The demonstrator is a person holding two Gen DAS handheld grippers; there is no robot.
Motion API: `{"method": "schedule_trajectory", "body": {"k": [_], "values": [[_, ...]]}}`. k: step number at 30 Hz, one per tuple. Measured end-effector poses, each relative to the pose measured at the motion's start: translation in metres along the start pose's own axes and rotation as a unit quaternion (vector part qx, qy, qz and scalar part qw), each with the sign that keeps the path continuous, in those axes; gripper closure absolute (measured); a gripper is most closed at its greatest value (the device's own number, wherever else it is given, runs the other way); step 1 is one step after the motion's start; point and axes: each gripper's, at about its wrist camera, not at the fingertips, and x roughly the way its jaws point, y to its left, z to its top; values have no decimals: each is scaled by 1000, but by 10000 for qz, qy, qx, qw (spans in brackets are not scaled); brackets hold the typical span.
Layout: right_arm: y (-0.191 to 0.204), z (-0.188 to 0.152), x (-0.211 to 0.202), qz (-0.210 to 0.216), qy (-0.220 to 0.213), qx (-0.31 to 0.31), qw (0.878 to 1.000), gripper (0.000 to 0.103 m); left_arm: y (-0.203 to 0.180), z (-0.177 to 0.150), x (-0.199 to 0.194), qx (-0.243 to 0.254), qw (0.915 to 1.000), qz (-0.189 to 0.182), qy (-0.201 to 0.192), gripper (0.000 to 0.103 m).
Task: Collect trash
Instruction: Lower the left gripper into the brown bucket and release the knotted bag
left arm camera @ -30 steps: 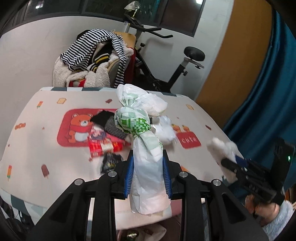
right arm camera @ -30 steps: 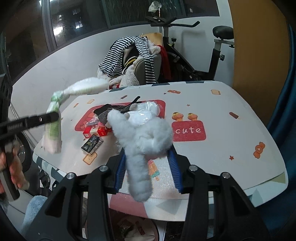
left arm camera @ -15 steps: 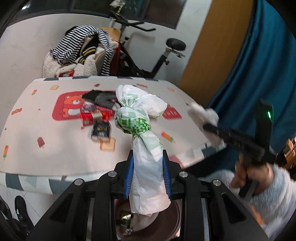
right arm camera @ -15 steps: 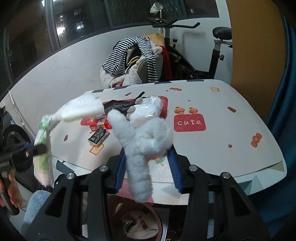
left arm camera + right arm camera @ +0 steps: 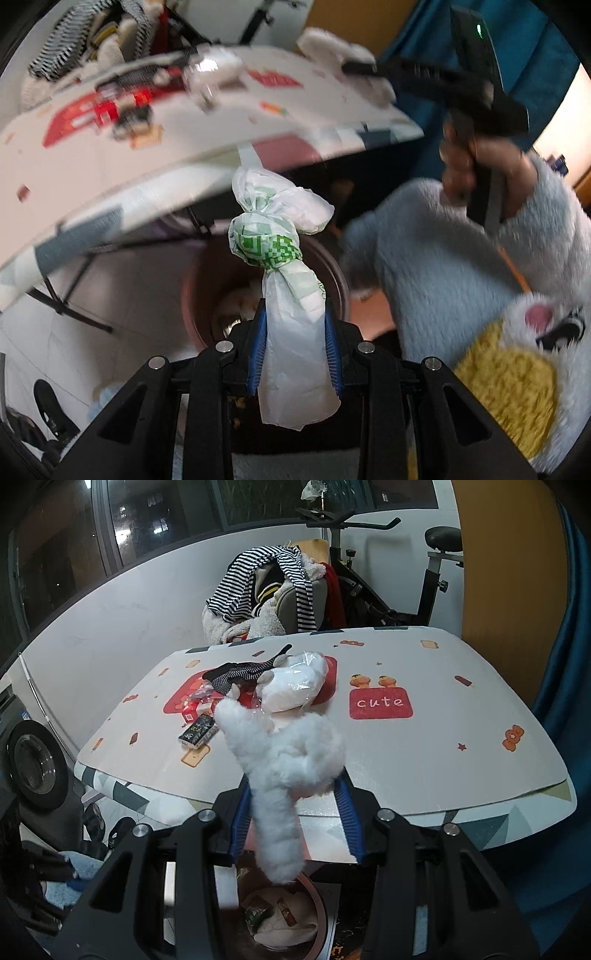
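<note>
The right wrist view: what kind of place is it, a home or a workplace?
Most likely a room in a home. An exercise bike stands by the wall, clothes are heaped on a chair, and a table with a cartoon "cute" cover carries wrappers. A washing machine stands at the left.

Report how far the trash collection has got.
Done: some trash already lies in the brown bin below the table edge. In hand: the left gripper grips a knotted white-and-green bag above the bin; the right gripper grips a white fluffy wad. Left: wrappers and a clear plastic bag on the table.
</note>
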Motion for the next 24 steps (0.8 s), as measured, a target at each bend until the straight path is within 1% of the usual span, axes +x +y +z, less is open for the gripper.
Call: {"method": "schedule_trajectory", "body": {"k": [2, 5, 9, 12, 16, 21, 23, 24], "values": [[-2, 0, 1, 0, 14, 48, 10000, 59, 6, -2, 13, -70, 9996, -35, 284, 75], [-3, -1, 5, 5, 37, 117, 9999, 59, 9, -1, 30, -171, 9982, -56, 565, 75], [1, -4, 8, 23, 99, 77, 9999, 59, 14, 1, 61, -298, 9942, -155, 1021, 75], [1, -6, 8, 10, 127, 22, 9999, 59, 15, 1, 74, -294, 9920, -181, 1213, 75], [-3, -9, 8, -16, 156, 35, 9999, 59, 18, 0, 85, -287, 9904, -159, 1345, 75], [-7, -12, 12, -45, 218, 124, 9997, 59, 29, 8, 99, -563, 9895, -162, 1319, 75], [-7, -13, 14, -48, 245, 138, 9996, 59, 30, 10, 107, -605, 9889, -95, 1351, 74], [-7, -14, 15, -47, 264, 133, 9996, 59, 31, 12, 112, -646, 9887, -43, 1352, 72]]}}
